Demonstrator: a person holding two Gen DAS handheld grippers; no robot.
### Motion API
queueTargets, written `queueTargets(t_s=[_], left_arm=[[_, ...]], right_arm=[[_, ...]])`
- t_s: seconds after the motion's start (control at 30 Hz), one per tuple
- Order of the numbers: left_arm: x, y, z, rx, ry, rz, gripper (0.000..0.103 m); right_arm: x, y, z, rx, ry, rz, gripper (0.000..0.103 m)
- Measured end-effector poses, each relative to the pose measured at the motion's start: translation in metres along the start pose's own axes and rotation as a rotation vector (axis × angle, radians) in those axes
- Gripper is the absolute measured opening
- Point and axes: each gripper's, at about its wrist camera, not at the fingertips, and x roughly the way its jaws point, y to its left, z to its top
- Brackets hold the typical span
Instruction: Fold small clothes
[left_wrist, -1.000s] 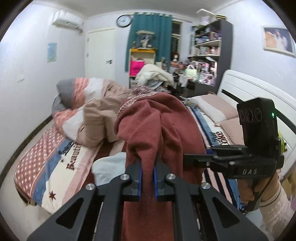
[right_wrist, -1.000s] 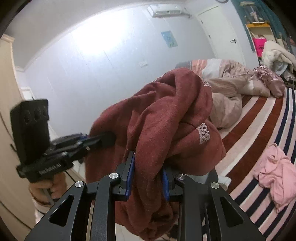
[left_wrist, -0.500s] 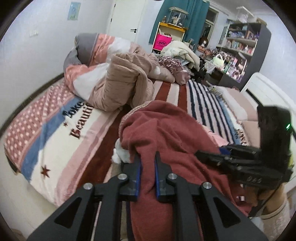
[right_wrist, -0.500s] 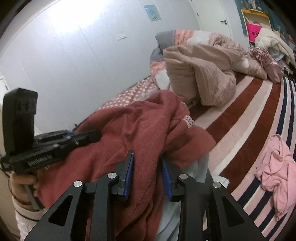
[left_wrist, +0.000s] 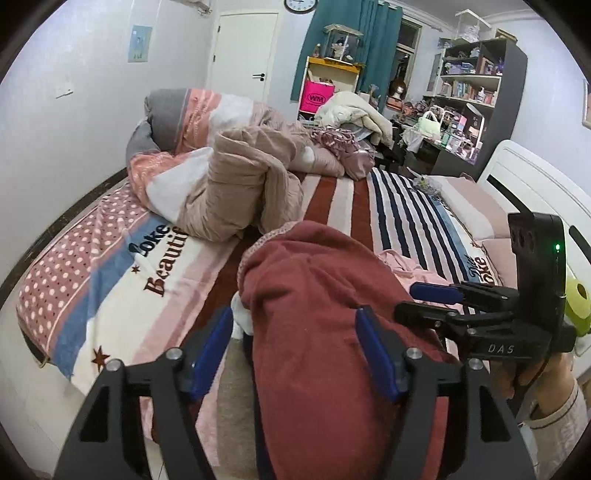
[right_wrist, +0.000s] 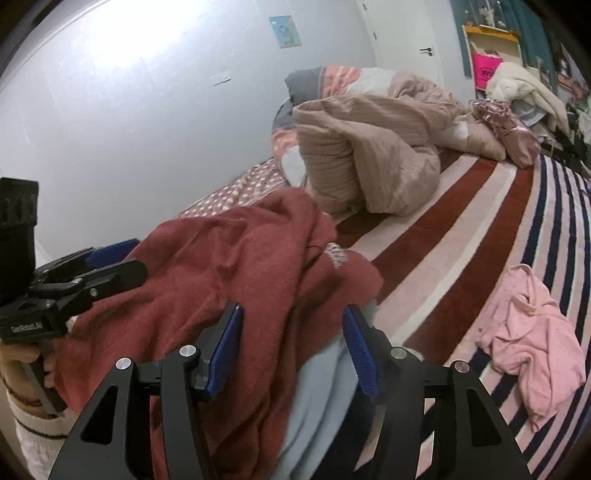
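Ahead of my spread fingers the red sweater (left_wrist: 332, 332) blocks passage, the beige quilt (left_wrist: 243, 192) beyond; striped bedspread (right_wrist: 461, 229) lies open rightward.

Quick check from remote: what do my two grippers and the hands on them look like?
Both grippers, left gripper and right gripper, are black frames with silver bolts and blue pads on the jaws. The right one reads "DAS" and shows a green light. The right hand wears a cream ribbed sleeve; the left hand's cuff is cream, dark-striped.
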Motion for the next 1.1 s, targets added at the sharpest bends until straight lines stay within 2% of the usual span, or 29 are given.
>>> queueTargets(t_s=[0.27, 0.43, 0.53, 0.7, 0.83, 0.93, 1.0, 1.1], left_arm=[[-0.022, -0.011, 0.001, 0.009, -0.008, 0.033, 0.065], [-0.042, -0.027, -0.007, 0.008, -0.037, 0.058, 0.065], [-0.057, -0.051, -0.018, 0.042, -0.065, 0.080, 0.066], [-0.068, -0.106, -0.046, 0.085, -0.109, 0.052, 0.068], [-0.066, -0.166, -0.080, 0.125, -0.162, 0.001, 0.071], [-0.064, -0.216, -0.106, 0.160, -0.203, -0.054, 0.077], [-0.065, -0.244, -0.119, 0.176, -0.231, -0.067, 0.078], [-0.068, -0.293, -0.142, 0.207, -0.305, -0.088, 0.086]], right_arm=[[-0.024, -0.008, -0.005, 0.029, -0.029, -0.007, 0.056], [-0.048, -0.018, -0.023, 0.049, -0.045, 0.015, 0.057], [-0.071, -0.025, -0.042, 0.055, -0.057, 0.027, 0.057], [-0.123, -0.034, -0.093, 0.001, -0.101, -0.006, 0.065], [-0.167, -0.053, -0.153, -0.025, -0.135, -0.081, 0.066], [-0.201, -0.072, -0.198, -0.020, -0.150, -0.164, 0.067], [-0.229, -0.084, -0.229, -0.020, -0.185, -0.239, 0.071], [-0.266, -0.096, -0.268, -0.021, -0.229, -0.327, 0.076]])
